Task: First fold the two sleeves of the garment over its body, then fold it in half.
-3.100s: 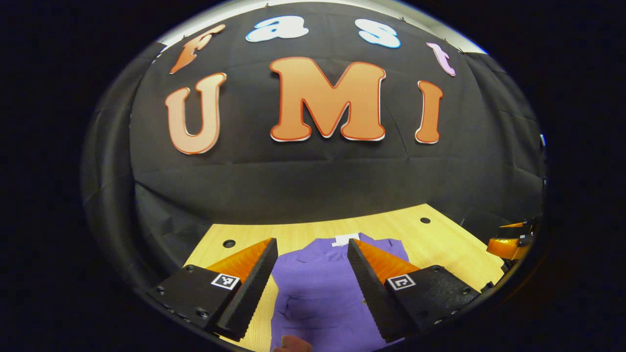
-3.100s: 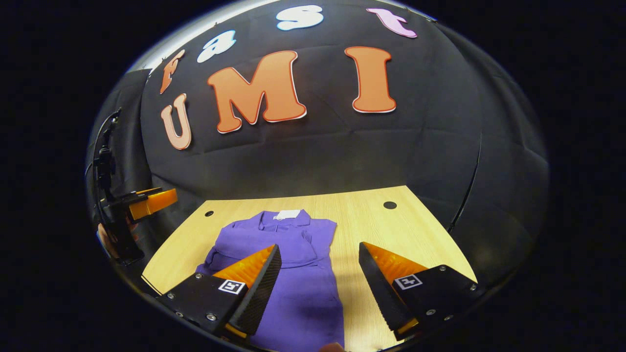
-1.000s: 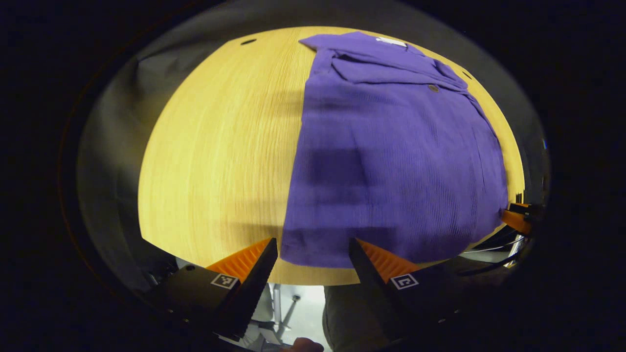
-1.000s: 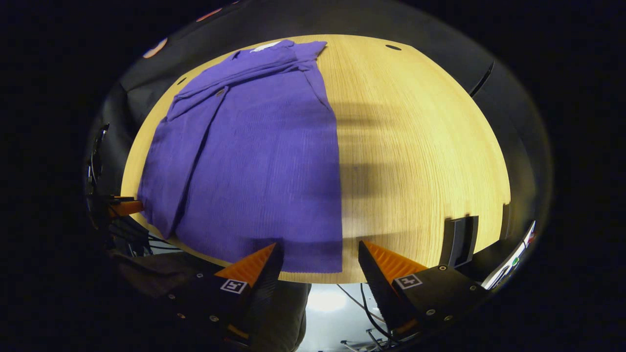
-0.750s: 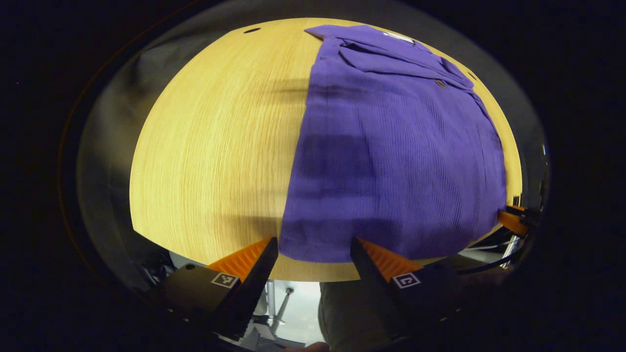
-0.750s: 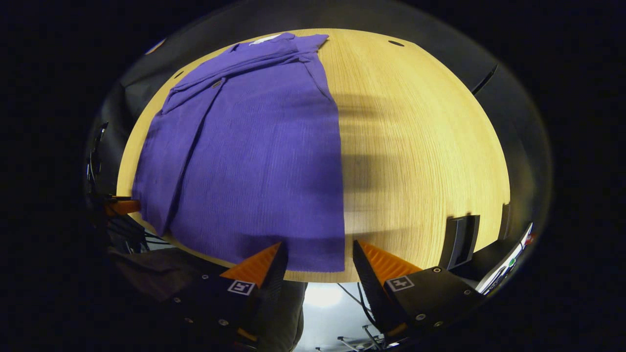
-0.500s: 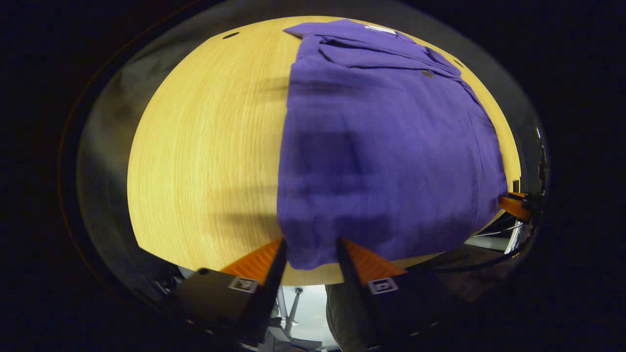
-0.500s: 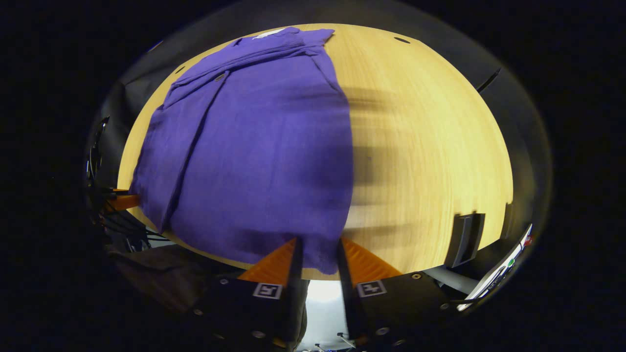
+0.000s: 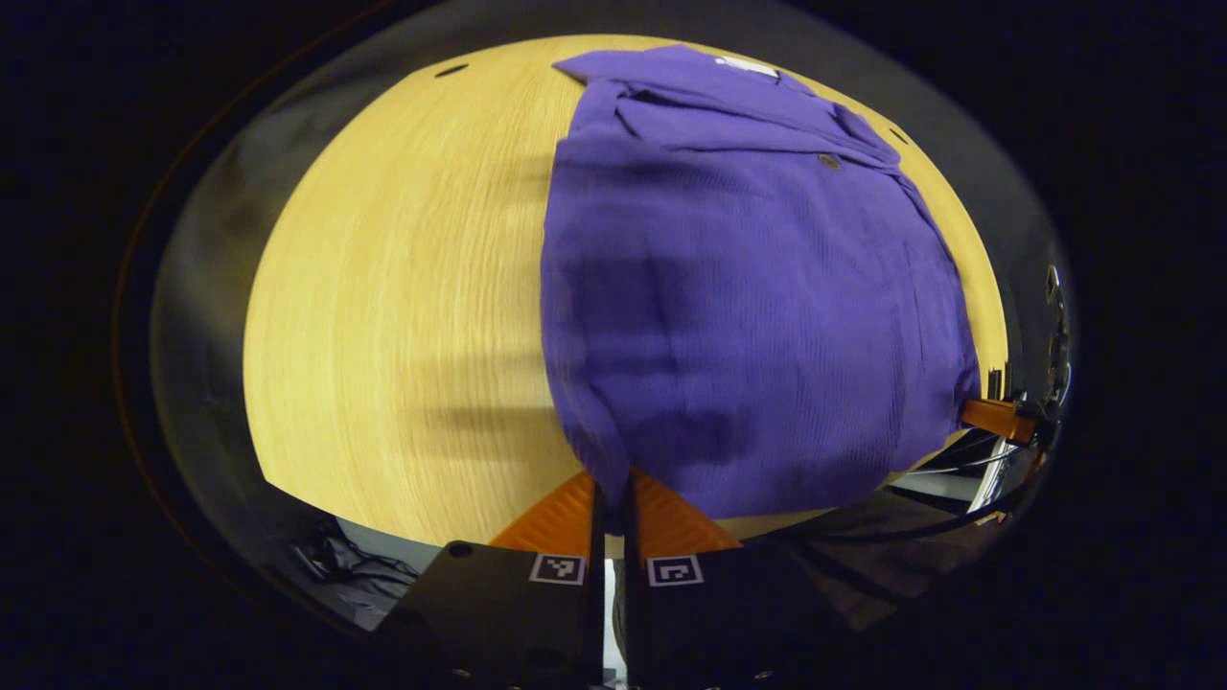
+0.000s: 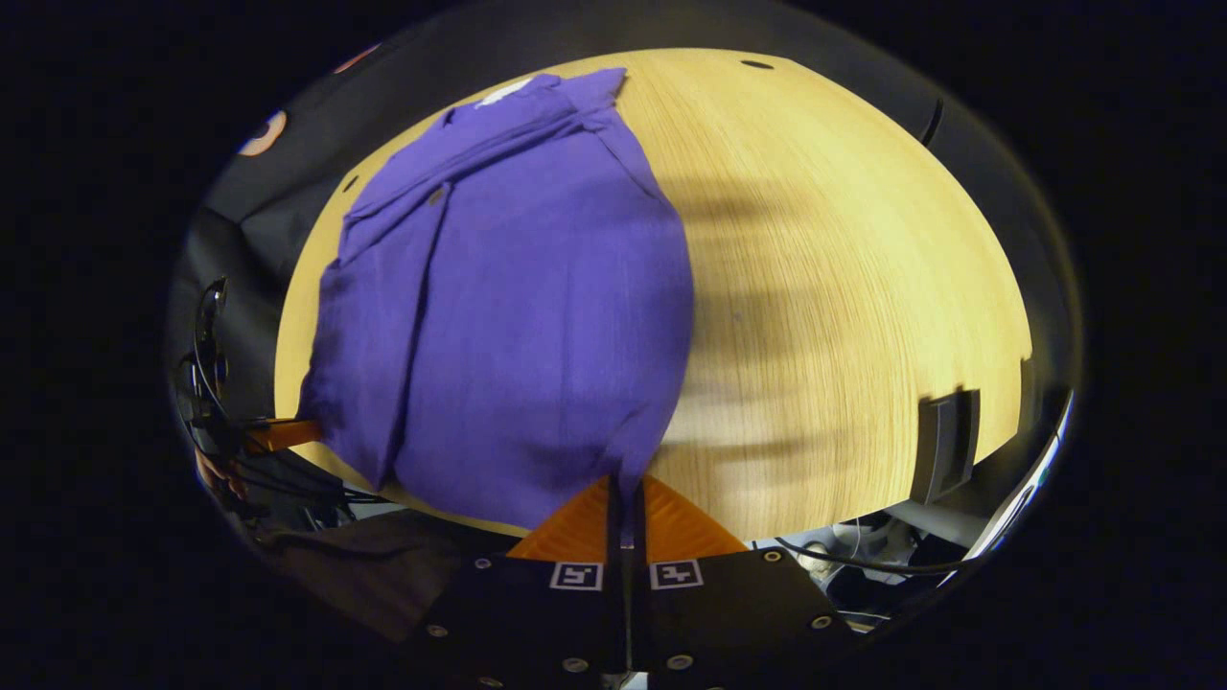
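A purple collared shirt (image 9: 757,287) lies on the wooden table (image 9: 403,316), collar at the far end, both sleeves lying folded over its body. My left gripper (image 9: 612,479) is shut on the near left corner of the hem, and the cloth bunches up between its fingers. In the right gripper view the same shirt (image 10: 518,307) spreads ahead of me, and my right gripper (image 10: 625,484) is shut on the near right hem corner. The right gripper (image 9: 997,419) also peeks in at the far right of the left gripper view. The left gripper (image 10: 278,434) appears at the left edge of the right gripper view.
Bare wood runs along both sides of the shirt. The table's near edge (image 9: 431,513) sits just ahead of my fingers, with cables (image 10: 863,565) below it. A dark bracket (image 10: 944,446) stands at the table's right edge. Small round holes (image 10: 756,64) mark the far corners.
Both grippers dropped from facing the wall to the shirt's near hem, then shut on its two corners. The hem now lifts and puckers between the fingers.
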